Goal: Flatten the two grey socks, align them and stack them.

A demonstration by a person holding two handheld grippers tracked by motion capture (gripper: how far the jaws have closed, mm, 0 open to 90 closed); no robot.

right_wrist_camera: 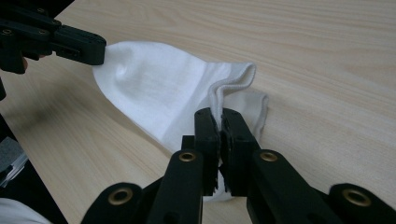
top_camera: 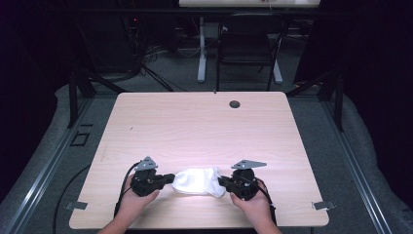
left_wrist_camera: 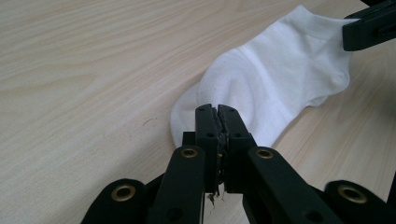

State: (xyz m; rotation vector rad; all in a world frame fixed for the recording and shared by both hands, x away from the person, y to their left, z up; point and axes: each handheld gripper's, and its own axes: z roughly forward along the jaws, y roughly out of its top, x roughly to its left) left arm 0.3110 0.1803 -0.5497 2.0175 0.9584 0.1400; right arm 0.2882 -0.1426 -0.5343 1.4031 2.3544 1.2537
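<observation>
I have the white sock (top_camera: 198,181) stretched between my two grippers at the near edge of the table (top_camera: 204,122), roughly in the middle from left to right. My left gripper (top_camera: 168,178) has its jaws pressed together on the toe end, with a fold of fabric pinched at the tips, and in the left gripper view (left_wrist_camera: 218,112) the sock runs away from those jaws toward the far right. My right gripper (top_camera: 221,181) is clamped on the cuff end; in the right gripper view (right_wrist_camera: 219,116) the ribbed rim stands up between the jaws, and a second layer of cuff lies loose just to the right of them. That loose layer is my main worry: I judge that I hold only one side of the opening, so a pull could drag the sock askew or let the cuff slide out. Both pinches sit close to the fabric's edge, so too hard a tug apart could free either end. The sock also lies close to the near edge, so a dropped end might slip off the table toward me.
</observation>
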